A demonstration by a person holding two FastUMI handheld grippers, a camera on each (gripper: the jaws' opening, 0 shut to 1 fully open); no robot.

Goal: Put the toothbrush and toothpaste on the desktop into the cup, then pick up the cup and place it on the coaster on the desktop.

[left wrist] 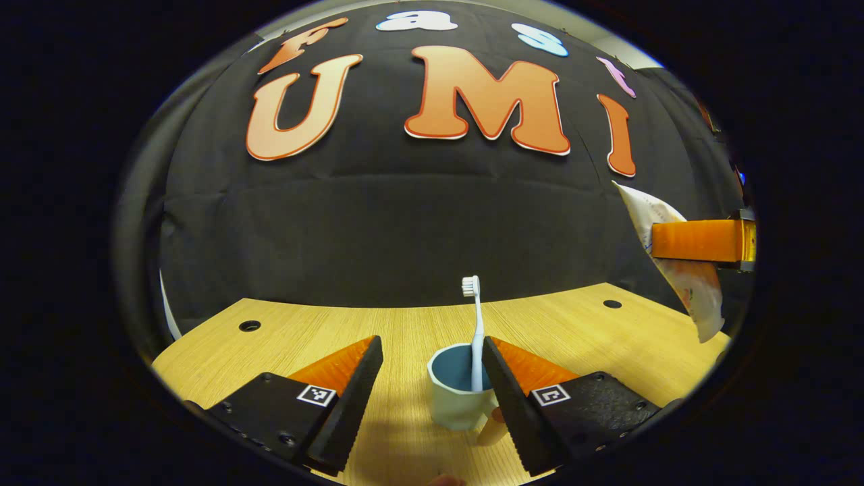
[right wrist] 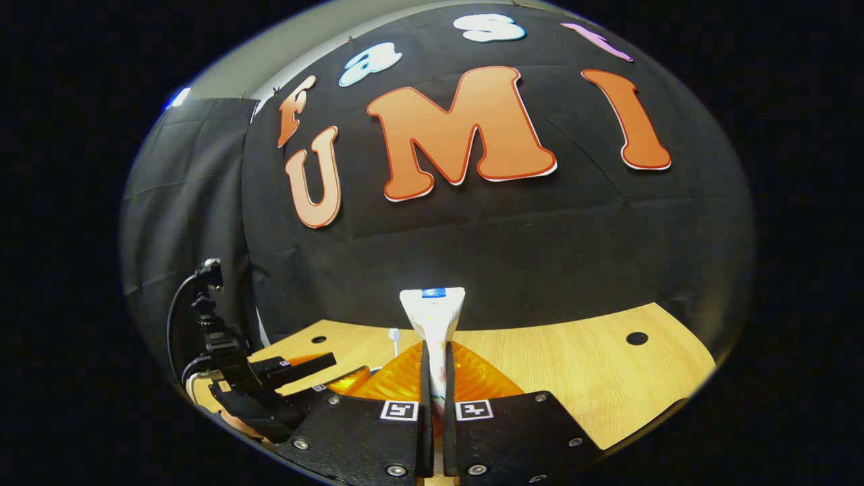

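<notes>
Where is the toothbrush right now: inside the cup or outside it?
Inside. The toothbrush stands nearly upright in the cup, bristles on top, its lower end below the rim.

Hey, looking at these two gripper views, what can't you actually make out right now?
- Coaster: a tan piece beside the cup in the left gripper view, half hidden by the left tool's finger; cannot tell.
- Toothbrush handle base: inside the cup.
- Toothpaste lower part: right gripper view, clamped between the right tool's fingers.

A pale wooden counter [left wrist: 418,324] — round dark holes [left wrist: 249,326] near its back edge — with black cloth [left wrist: 378,223] hanging behind.
</notes>
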